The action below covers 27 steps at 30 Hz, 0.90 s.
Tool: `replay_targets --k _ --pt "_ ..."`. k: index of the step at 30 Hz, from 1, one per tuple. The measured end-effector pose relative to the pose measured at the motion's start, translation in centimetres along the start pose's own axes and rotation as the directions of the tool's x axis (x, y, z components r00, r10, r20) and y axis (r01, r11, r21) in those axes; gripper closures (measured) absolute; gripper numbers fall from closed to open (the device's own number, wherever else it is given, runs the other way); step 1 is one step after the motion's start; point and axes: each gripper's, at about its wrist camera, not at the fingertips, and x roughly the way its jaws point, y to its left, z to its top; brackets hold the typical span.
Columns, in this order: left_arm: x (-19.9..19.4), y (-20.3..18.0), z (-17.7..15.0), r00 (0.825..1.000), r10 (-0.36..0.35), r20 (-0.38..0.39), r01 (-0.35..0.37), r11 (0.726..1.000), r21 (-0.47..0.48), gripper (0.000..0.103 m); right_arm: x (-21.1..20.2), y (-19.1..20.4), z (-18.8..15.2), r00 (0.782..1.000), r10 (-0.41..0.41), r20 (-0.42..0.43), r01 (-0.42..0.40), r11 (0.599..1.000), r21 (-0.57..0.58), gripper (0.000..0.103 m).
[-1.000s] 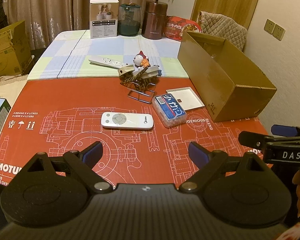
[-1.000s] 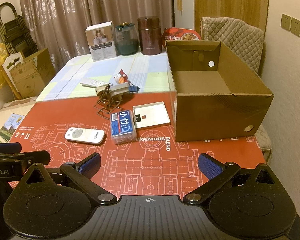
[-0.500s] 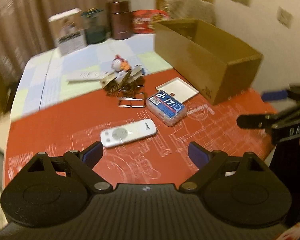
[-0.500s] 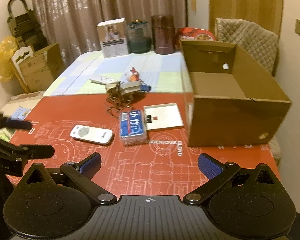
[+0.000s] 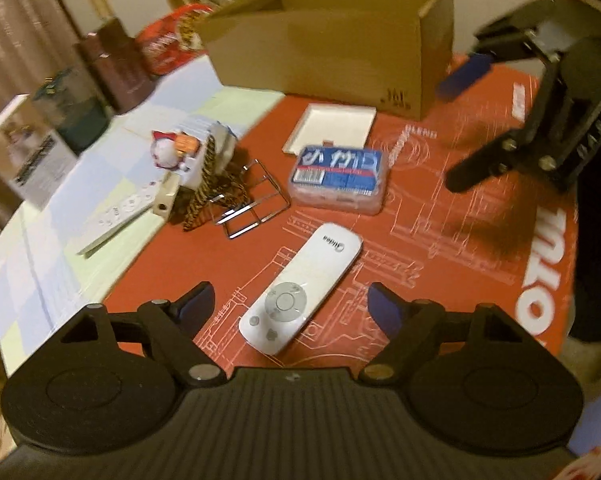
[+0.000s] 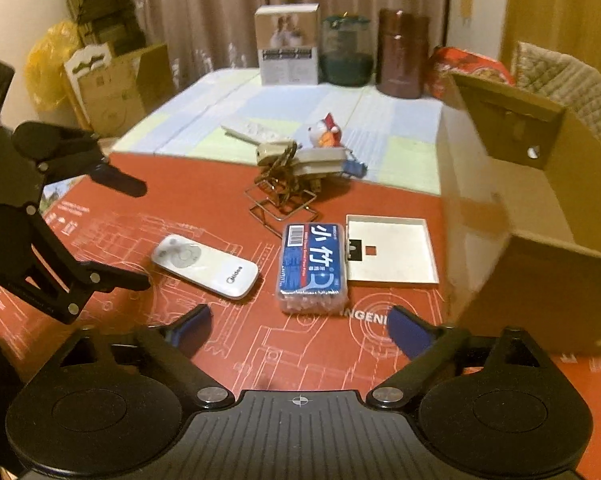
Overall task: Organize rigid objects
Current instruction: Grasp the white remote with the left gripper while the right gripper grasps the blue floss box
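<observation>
Left hand-held gripper [image 5: 290, 304]: jaws closing but apart, the white remote [image 5: 300, 294] lying between its fingertips on the worktop [image 5: 480, 248], untouched. Right hand-held gripper [image 6: 298, 326]: jaws closing, empty; the blue-labelled clear case [image 6: 312, 266] just ahead, the cardboard box [image 6: 540, 240] to its right.

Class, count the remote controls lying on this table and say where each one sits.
2. One white remote lies on the red mat, near the left gripper. A second white remote lies on the checked cloth beside the toy pile. Others may be hidden.
</observation>
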Motion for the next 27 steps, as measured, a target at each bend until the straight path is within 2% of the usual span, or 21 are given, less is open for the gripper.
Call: replay_targets --k 7,14,16,20,21,23,27 --pt "3.9 1.0 0.1 0.993 -0.108 -0.049 0.113 0.988 0.108 0.04 4.1 -1.1 0.9 0.999 -0.001 -0.033 0.001 1.0 -0.016 0.025" --pt "6.4 2.4 0.3 0.981 -0.171 -0.086 0.181 0.976 0.122 0.054 6.5 -1.6 1.8 0.999 -0.004 -0.034 0.003 1.0 -0.025 0.031" --pt "6.4 2.7 0.3 0.977 -0.194 -0.092 0.202 0.975 0.096 0.063 7.0 -1.5 2.0 0.999 -0.005 -0.035 0.003 0.999 -0.035 0.033" --pt "6.2 2.5 0.3 0.979 -0.169 -0.111 0.172 0.985 0.018 0.067 7.8 -1.1 2.3 0.999 -0.012 -0.036 0.01 0.999 -0.05 0.044" --pt "6.1 2.5 0.3 0.981 -0.153 -0.12 0.151 0.988 -0.024 0.068 7.9 -0.9 2.3 0.999 -0.021 -0.033 0.019 0.998 -0.052 0.048" --pt "5.9 2.4 0.0 0.984 -0.113 -0.135 0.095 0.986 -0.136 0.068 8.0 -0.7 2.3 0.999 -0.038 -0.028 0.036 0.998 -0.049 0.05" --pt "5.1 1.5 -0.5 0.988 -0.045 -0.151 -0.004 0.951 -0.309 0.068 7.3 -0.2 1.6 0.998 -0.049 -0.038 0.047 0.998 -0.044 0.05"
